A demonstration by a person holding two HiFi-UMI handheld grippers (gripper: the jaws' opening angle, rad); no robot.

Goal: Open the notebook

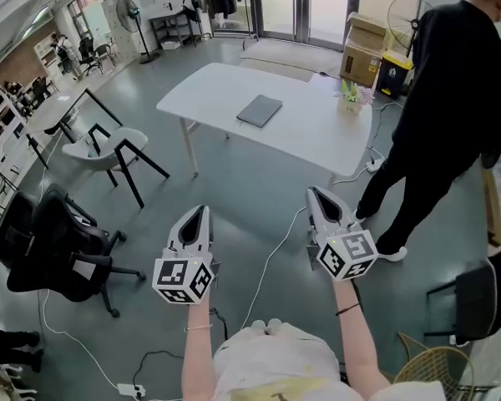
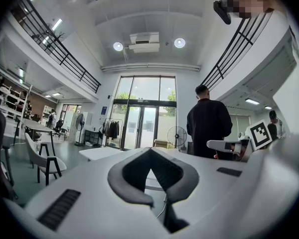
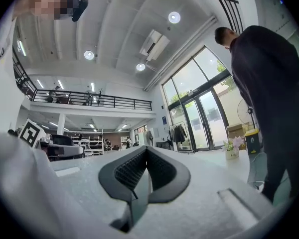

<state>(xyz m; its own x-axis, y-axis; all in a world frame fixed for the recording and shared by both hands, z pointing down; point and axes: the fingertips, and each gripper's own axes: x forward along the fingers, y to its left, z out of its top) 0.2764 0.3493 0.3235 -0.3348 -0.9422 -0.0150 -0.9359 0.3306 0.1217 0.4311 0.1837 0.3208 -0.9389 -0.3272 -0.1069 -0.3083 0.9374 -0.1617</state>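
Observation:
A closed dark grey notebook (image 1: 260,110) lies flat near the middle of the white table (image 1: 309,132). Both grippers hang in the air well short of the table, above the floor. My left gripper (image 1: 204,210) points toward the table's near edge, jaws shut and empty; in its own view the left gripper (image 2: 149,151) has its tips together over a sliver of the table (image 2: 97,152). My right gripper (image 1: 311,191) is also shut on nothing, and the right gripper (image 3: 147,148) shows its pads meeting. Neither gripper view shows the notebook.
A small potted plant (image 1: 351,98) stands at the table's right end. A person in black (image 1: 451,115) stands by that end. White chair (image 1: 108,149) and black office chair (image 1: 54,249) sit to the left; a cable (image 1: 271,261) runs across the floor.

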